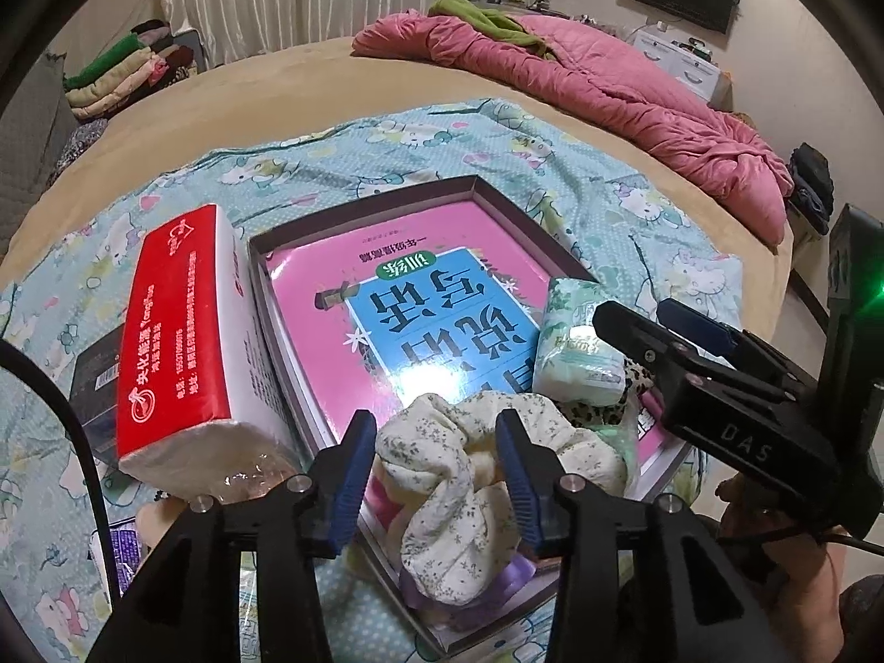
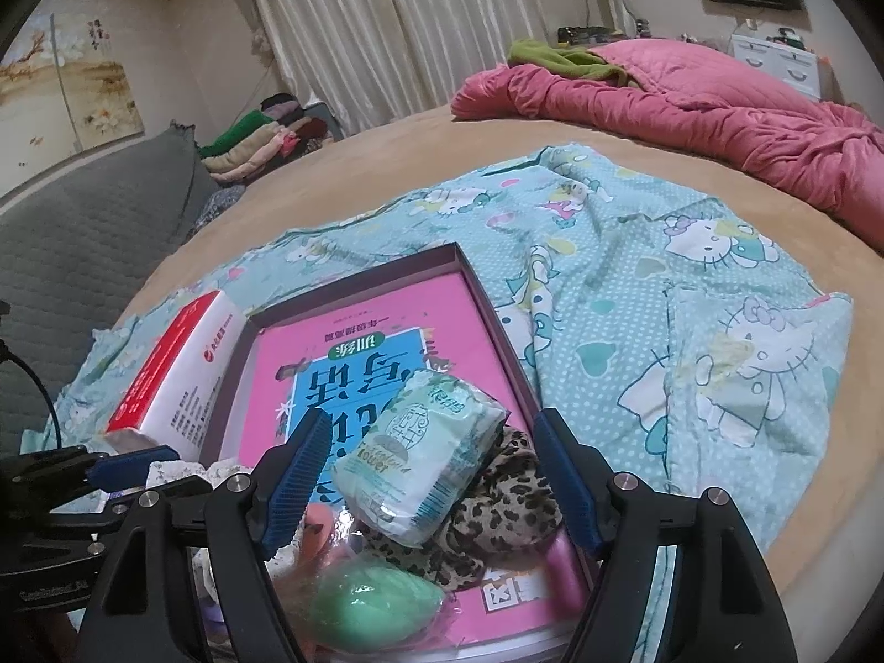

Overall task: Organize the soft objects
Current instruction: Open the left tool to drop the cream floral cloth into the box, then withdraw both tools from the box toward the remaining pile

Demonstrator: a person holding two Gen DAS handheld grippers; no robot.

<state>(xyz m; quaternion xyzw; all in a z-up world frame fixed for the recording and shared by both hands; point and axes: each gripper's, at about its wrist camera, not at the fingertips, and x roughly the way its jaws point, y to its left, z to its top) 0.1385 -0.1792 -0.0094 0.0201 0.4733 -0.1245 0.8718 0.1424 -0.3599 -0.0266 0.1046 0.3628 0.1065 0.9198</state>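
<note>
Over the near end of the box: my left gripper [image 1: 436, 475] stands with its jaws apart around the cream floral scrunchie [image 1: 469, 475], pads clear of the cloth, which lies on its own at the box's near edge.
Right gripper [image 2: 436, 475]: jaws wide apart either side of the green tissue pack [image 2: 425, 464], not pressing it; the pack rests tilted on the leopard-print scrunchie [image 2: 497, 514].
Box [image 1: 475, 185]: shallow, dark-rimmed, a pink book [image 1: 420, 276] as its floor; a green sponge egg [image 2: 375, 602] sits at the near edge.
Risk, scrunchie: it may catch on a pad as I lift away and be dragged over the rim.
Risk, pack: I judge its perch loose; a nudge could slide it off the scrunchie.
Risk, red-and-white tissue pack [image 1: 188, 331]: it leans on the box's left wall and could tip if the box shifts.
Surface: a Hello Kitty sheet [image 2: 663, 304] on a tan bed [image 1: 387, 77], soft and uneven.
Room: pink quilt [image 1: 608, 83] at the far edge, folded clothes [image 1: 121, 72] and curtains [image 2: 387, 27] beyond.
</note>
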